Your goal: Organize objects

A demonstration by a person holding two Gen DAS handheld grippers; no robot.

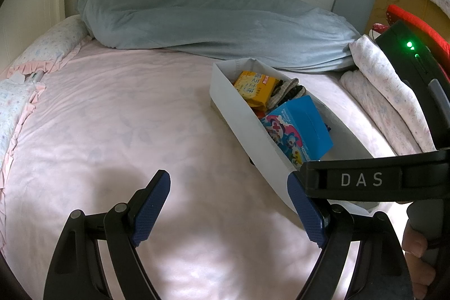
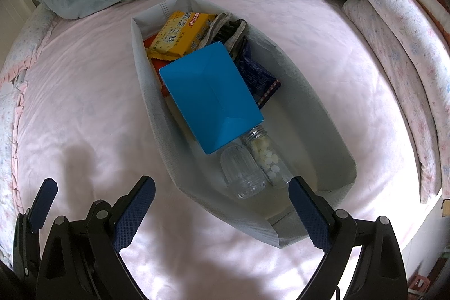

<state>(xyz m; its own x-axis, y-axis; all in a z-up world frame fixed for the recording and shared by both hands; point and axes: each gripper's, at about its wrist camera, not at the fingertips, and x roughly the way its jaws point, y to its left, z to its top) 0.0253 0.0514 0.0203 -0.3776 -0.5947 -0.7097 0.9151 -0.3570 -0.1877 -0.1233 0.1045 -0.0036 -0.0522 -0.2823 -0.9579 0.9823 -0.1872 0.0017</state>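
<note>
Left tool (image 1: 229,208) spread wide and empty over the bed (image 1: 112,131), grey bin (image 1: 242,117) to its right before a grey pillow (image 1: 211,21); right tool (image 2: 222,208) likewise spread, empty, above the bin's blue box (image 2: 208,94) and bottles (image 2: 243,170).

One bin (image 2: 157,114), three snack packets (image 2: 180,33), two bottles (image 2: 243,167).

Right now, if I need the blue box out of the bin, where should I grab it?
Probably across its two long sides, coming from above. The blue box lies tilted on top of the snacks in the grey bin, top face exposed. The open right gripper hovers nearest.
</note>
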